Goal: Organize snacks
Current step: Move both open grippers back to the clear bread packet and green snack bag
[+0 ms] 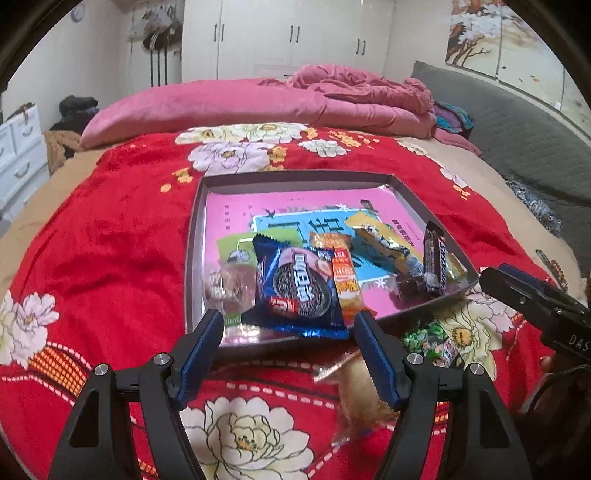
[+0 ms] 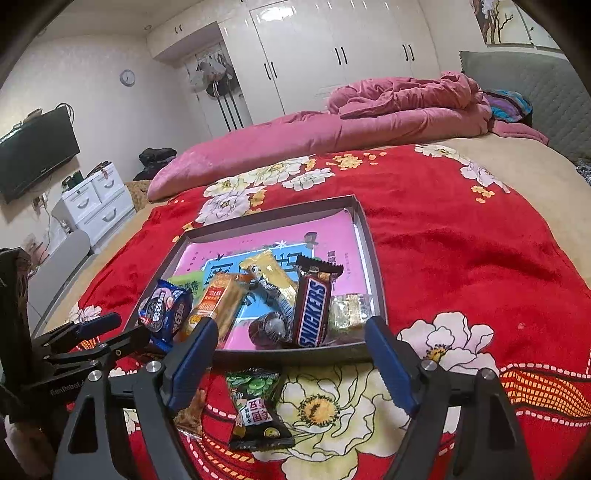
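Note:
A grey tray [image 1: 194, 236] with a pink bottom lies on the red floral blanket; it also shows in the right wrist view [image 2: 373, 258]. In it lie a blue Oreo pack [image 1: 299, 291], an orange wafer pack [image 1: 341, 275], a yellow bar [image 1: 384, 240] and a Snickers bar [image 2: 314, 312]. My left gripper [image 1: 290, 326] is open at the tray's near edge, its jaws either side of the Oreo pack's lower end. My right gripper [image 2: 291, 334] is open above the tray's near rim. A green-black snack pack [image 2: 256, 410] and a clear-wrapped snack [image 1: 360, 398] lie on the blanket outside the tray.
A pink quilt [image 1: 258, 99] is piled at the far side of the bed. A grey headboard [image 1: 517, 129] stands at the right. White wardrobes [image 1: 288, 33] line the back wall. A white drawer unit [image 2: 96, 203] and a TV [image 2: 33, 151] are at the left.

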